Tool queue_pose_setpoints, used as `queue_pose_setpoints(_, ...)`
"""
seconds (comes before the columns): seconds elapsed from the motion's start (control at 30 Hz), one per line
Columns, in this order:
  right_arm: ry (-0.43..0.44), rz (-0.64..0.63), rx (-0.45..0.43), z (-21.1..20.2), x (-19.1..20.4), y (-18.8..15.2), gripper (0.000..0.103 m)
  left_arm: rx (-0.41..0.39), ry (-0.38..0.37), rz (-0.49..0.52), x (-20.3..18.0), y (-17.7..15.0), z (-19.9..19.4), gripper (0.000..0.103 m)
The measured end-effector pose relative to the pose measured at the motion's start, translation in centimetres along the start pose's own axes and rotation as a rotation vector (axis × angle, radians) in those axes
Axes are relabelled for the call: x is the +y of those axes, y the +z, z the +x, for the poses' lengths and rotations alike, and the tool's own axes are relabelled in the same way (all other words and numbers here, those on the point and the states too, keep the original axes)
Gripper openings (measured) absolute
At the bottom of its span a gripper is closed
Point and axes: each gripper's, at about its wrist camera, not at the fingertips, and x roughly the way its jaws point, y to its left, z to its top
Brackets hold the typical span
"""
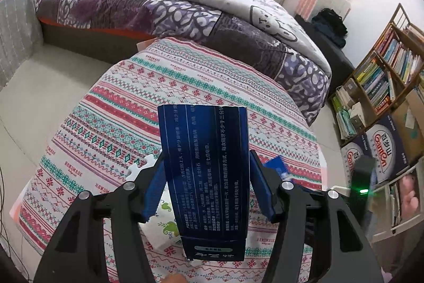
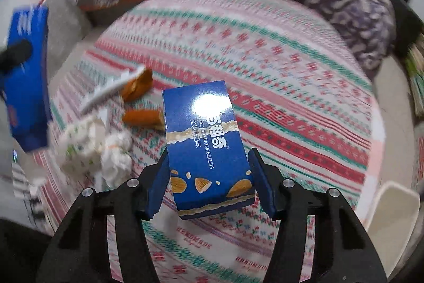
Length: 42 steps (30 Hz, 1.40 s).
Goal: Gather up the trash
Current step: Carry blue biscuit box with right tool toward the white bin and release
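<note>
My left gripper [image 1: 206, 184] is shut on a long dark blue carton [image 1: 205, 163] with white print, held above the patterned tablecloth [image 1: 164, 86]. My right gripper [image 2: 209, 177] is shut on a blue biscuit box [image 2: 206, 139] showing almonds, held above the same cloth [image 2: 278, 76]. In the right wrist view, loose trash lies on the cloth at left: crumpled white tissue [image 2: 116, 158], a patterned paper wad [image 2: 79, 145], two orange-brown wrappers [image 2: 140, 86] and a white strip [image 2: 111, 89]. The left gripper's carton [image 2: 26, 81] also shows at that view's far left.
A bed with purple and white quilts [image 1: 185, 1] stands behind the table. A bookshelf [image 1: 384, 70] and Ganten cartons [image 1: 381, 147] are at right. A white bin rim [image 2: 392, 208] shows at lower right. A grey cushion [image 1: 16, 28] is at left.
</note>
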Motion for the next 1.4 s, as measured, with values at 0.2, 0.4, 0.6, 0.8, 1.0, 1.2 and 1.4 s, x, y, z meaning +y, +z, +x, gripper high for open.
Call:
queue_pose_setpoints(0.2, -0.033, 0.152, -0.139, -3.7, -1.7, -0.6, 0.055, -0.048, 0.036, 0.044, -1.8, -0.7, 0.1, 0.058)
queue_pose_setpoints(0.4, -0.091, 0.247, -0.246, -5.2, -3.6, -2.3, 0.055, -0.120, 0.122, 0.095, -4.2, -2.2, 0.3, 0.058)
queue_pose_setpoints(0.6, -0.122, 0.313, -0.306, -7.0, -5.8, -3.0, 0.055, -0.163, 0.194, 0.173, -7.5, -3.9, 1.4, 0.058)
queue_pose_setpoints(0.8, -0.138, 0.375, -0.310, -8.2, -8.3, -4.0, 0.055, -0.176, 0.167, 0.202, -10.3, -4.4, 1.7, 0.058)
queue_pose_setpoints(1.0, -0.162, 0.426, -0.319, -9.5, -11.0, -4.9, 0.055, -0.166, 0.137, 0.222, -12.9, -5.0, 2.4, 0.059)
queue_pose_setpoints(1.2, -0.198, 0.502, -0.330, -11.0, -14.3, -6.2, 0.056, -0.153, 0.108, 0.251, -15.5, -5.9, 3.2, 0.059)
queue_pose_setpoints(1.4, -0.231, 0.591, -0.326, -12.1, -17.7, -7.9, 0.056, -0.140, 0.063, 0.291, -18.1, -6.9, 3.7, 0.058)
